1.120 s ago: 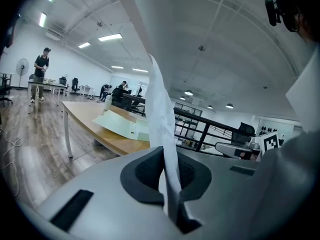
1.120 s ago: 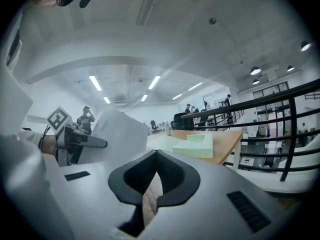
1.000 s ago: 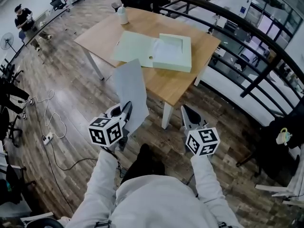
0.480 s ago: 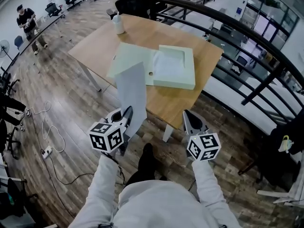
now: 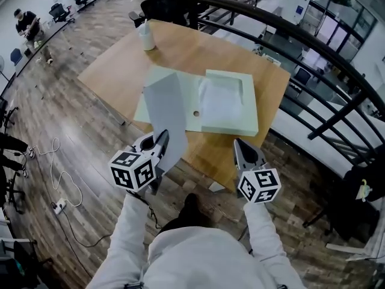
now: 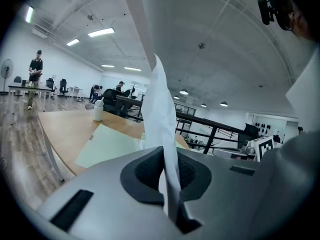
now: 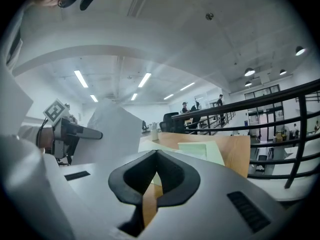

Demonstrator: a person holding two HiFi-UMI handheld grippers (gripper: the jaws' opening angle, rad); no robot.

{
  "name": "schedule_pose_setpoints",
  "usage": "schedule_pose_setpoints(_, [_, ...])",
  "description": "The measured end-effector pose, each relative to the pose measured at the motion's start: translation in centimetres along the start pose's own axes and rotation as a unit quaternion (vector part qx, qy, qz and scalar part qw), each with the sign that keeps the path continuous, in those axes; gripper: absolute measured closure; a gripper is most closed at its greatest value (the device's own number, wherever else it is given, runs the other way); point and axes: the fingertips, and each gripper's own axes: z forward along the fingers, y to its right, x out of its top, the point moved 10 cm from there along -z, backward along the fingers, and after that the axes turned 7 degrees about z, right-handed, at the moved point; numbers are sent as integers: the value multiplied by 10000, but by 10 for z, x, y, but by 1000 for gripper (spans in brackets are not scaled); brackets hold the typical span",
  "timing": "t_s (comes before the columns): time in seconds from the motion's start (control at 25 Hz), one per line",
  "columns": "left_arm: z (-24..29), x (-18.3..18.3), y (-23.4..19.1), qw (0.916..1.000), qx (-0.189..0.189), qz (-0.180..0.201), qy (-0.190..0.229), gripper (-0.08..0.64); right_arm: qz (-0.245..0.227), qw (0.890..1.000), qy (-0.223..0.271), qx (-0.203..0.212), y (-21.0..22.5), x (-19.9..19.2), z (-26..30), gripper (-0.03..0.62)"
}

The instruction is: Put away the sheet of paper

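Observation:
My left gripper (image 5: 161,141) is shut on the lower edge of a white sheet of paper (image 5: 163,109), which stands upright over the near edge of the wooden table (image 5: 114,65). In the left gripper view the sheet (image 6: 160,109) rises from between the jaws of the left gripper (image 6: 163,153). An open pale green box file (image 5: 249,111) lies on the table just beyond the sheet, its flat lid (image 5: 144,107) spread to the left. My right gripper (image 5: 242,146) is shut and holds nothing, short of the table's near corner. The right gripper view shows its own tips (image 7: 156,152) touching, with the sheet (image 7: 111,129) to the left.
A white bottle (image 5: 146,36) stands at the table's far left corner. A dark metal railing (image 5: 301,38) runs behind and right of the table. A cable and power strip (image 5: 59,179) lie on the wooden floor to the left. Office chairs and a person (image 5: 25,24) are far off.
I have come closer to the table: the box file and table edge are nearer to both grippers. The left gripper still holds the sheet upright; the right stays shut.

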Motion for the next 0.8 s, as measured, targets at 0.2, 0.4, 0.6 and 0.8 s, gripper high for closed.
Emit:
schedule_pose_setpoints(0.2, [30,24,-35,9997,-208,73,53,545,-53,9998,4,-203,3,12,35,565])
schedule_pose_setpoints(0.4, [60,42,-59,9989,-441,143,109,545,-97,9989,6,-467,11,20,56,565])
schedule_pose_setpoints(0.6, [81,54,-71,9974,-681,182,172,545,-165,9974,-57,-696,15,21,65,565])
schedule_pose_setpoints(0.8, [106,68,-69,9956,-864,244,271,545,-194,9962,-88,-844,33,21,73,565])
